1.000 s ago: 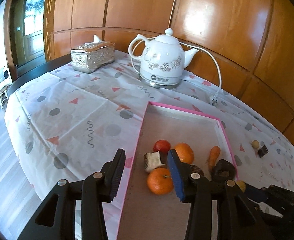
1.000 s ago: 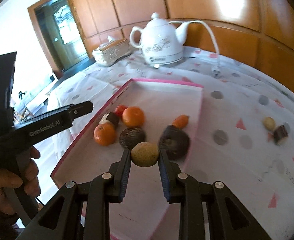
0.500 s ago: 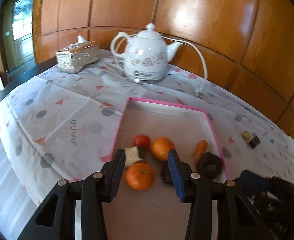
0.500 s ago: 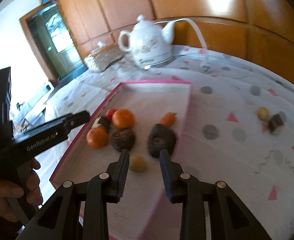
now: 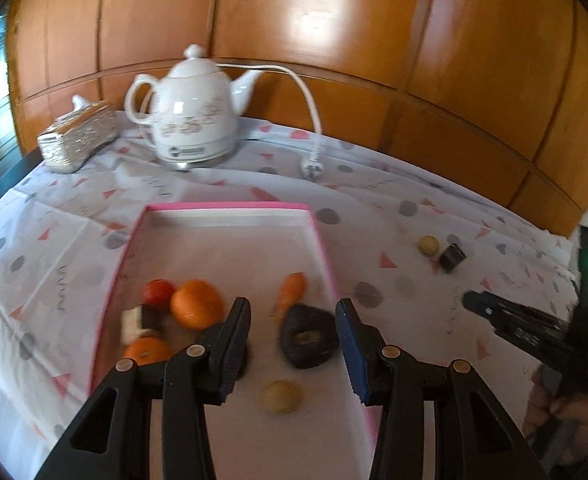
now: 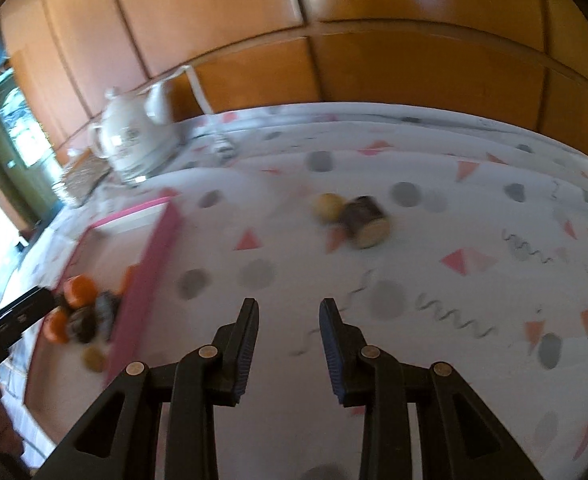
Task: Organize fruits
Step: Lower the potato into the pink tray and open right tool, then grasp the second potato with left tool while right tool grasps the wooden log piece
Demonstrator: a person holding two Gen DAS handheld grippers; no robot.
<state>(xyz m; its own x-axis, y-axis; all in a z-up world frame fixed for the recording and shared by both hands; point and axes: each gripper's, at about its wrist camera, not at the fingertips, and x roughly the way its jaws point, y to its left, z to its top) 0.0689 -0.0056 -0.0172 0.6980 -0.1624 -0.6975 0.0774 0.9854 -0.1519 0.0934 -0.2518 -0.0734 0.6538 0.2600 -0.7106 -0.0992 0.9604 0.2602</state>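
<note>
— While most fruit already lay inside the pink tray, what remained?
— We saw a yellow fruit touching a dark piece on the cloth. Our right gripper and left gripper stood spread, holding nothing.

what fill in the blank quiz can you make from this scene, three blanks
1. The tray has a ____ rim.
2. The carrot lies ____ the tray.
3. The number of items out on the cloth, right of the tray, is ____.

Missing words: pink; inside; two
</note>
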